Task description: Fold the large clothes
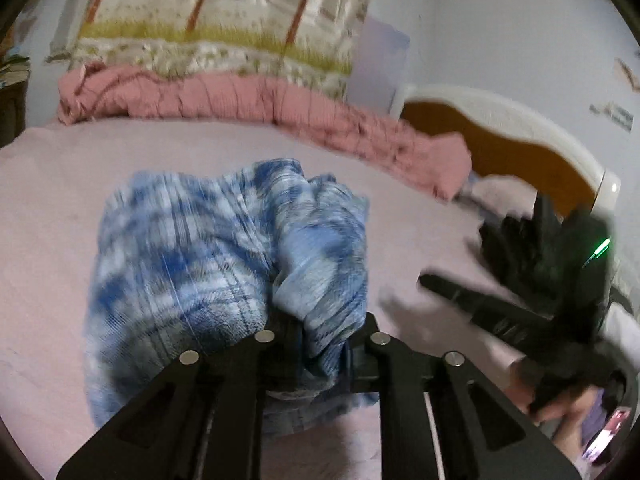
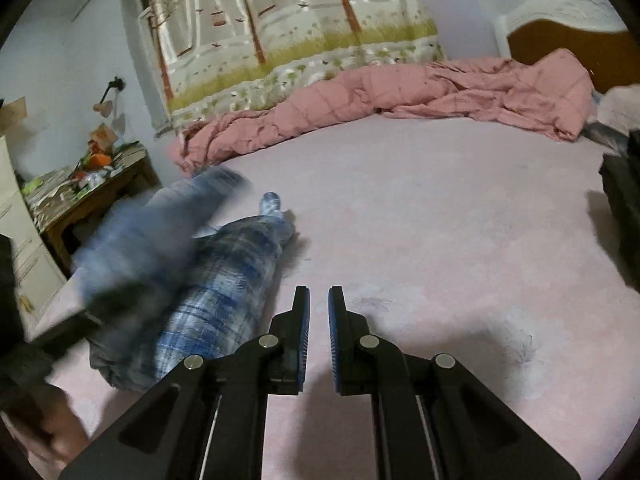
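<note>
Left wrist view: the left gripper [image 1: 320, 344] is clamping a bunched fold of a blue plaid garment [image 1: 224, 264], its jaws standing narrowly apart with the cloth pinched between them. The garment is bulging up ahead of the fingers and draping down over a pale pink bedsheet [image 1: 60, 220], its edges blurring with motion. To the right, the right gripper [image 1: 448, 288] is showing as a dark smear, well apart from the cloth, with a green light glowing on its body. A rumpled pink quilt [image 1: 240, 100] is lying along the far edge of the bed, under a curtain printed with trees [image 1: 224, 8], and an orange-and-white headboard [image 1: 500, 140] is rising at the right.

From the right wrist view, the right gripper [image 2: 319, 312] is hovering over bare sheet [image 2: 440, 240], its blue-padded fingers [image 2: 305, 320] nearly closed and gripping nothing. The plaid garment [image 2: 224, 292] is lying in a long roll on the sheet just left of those fingers, its far end knotted up, while a blurred part is lifting at the left. A cluttered wooden side table [image 2: 92, 196] is standing beyond the bed's left edge.
</note>
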The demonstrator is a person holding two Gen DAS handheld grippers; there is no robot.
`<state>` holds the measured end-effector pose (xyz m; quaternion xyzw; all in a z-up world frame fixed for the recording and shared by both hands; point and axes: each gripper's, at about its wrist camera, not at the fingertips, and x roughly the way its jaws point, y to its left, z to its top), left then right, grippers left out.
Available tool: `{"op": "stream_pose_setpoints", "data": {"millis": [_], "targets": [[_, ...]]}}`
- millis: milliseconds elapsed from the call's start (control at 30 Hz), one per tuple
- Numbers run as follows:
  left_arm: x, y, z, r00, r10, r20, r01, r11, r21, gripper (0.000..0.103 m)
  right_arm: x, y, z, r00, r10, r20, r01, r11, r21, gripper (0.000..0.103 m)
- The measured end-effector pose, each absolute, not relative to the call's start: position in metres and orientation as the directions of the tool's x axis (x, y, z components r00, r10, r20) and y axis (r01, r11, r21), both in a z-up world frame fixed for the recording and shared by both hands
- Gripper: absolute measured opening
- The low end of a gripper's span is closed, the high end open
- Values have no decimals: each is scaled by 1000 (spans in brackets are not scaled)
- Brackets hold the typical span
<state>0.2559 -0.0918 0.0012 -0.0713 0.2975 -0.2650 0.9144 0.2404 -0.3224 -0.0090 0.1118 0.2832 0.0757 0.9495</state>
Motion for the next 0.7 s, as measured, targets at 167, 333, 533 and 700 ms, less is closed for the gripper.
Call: {"op": "stream_pose_setpoints", "data": {"millis": [167, 333, 533, 700], "targets": [[223, -75, 20, 697, -617, -366, 532, 787, -312, 71, 223, -300, 7, 854, 198, -481, -136, 978, 159, 13], [195, -48, 40, 820, -467, -331, 438, 884, -161, 73, 214, -286, 29, 853, 264, -450, -201, 962, 182, 15], [225, 4, 21, 841, -298, -451, 177, 940, -290, 78, 219, -258, 46, 832, 352, -430, -280, 934, 223, 57], [234, 20, -17, 778, -337, -531, 153, 920, -361, 78, 245, -236, 34, 779, 377, -500, -291, 925, 243, 54]]}}
